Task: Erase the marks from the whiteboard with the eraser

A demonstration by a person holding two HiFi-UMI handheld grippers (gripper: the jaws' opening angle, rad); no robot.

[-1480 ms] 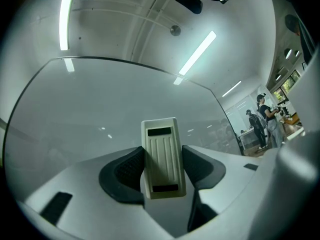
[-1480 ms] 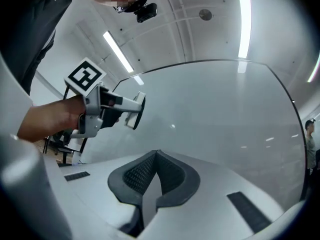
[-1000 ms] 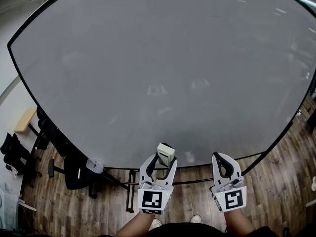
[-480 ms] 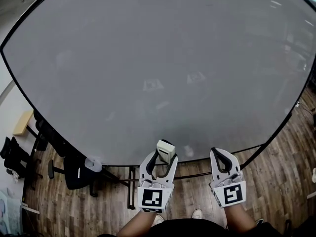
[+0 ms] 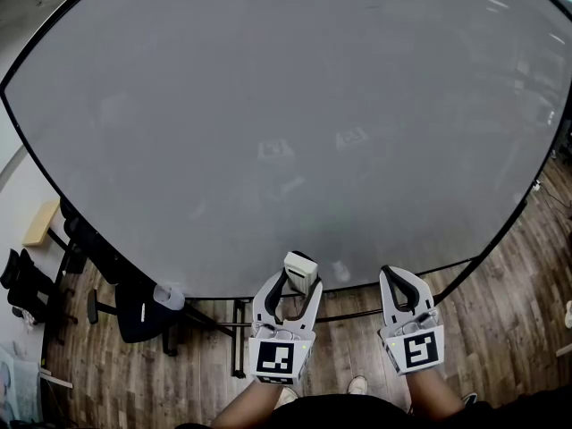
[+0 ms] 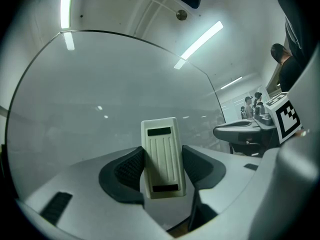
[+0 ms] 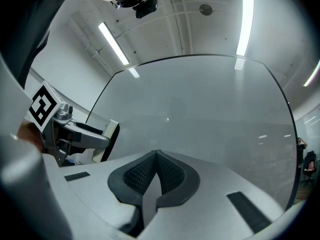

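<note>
As I stand at the whiteboard (image 5: 286, 105), left claw (image 5: 288, 286): clenched on the eraser (image 5: 300, 273). It stands upright between the pads, and most of its ribbed back sticks out past them.
Right claw (image 5: 404, 284): pinched together on nothing, held low beside the left one.
Eraser position: down by the board's bottom edge. I can't tell if it's touching the surface.
Board state: grey and near blank. There are faint pale patches mid-board that could be leftover smudges or just reflections; I can't say which.
Risk, slip: my pads only hold the eraser's lower part, so a hard press or a fast sweep could lever it sideways or pop it out.
Risk, tilt: if I meet the board at an angle, only an edge will wipe and streaks will be left.
Risk, misses: with marks this faint I could skip patches, and the top of the board looks like a long reach from here.
Risk, right claw: it rides close to the left one and could knock the board or the eraser on a wide stroke.
Around: a black chair (image 5: 134, 307) and the board's stand (image 5: 237, 338) at lower left, on the wood floor (image 5: 500, 329).
In the way: nothing between the eraser and the board, but the stand legs are near my feet.
</note>
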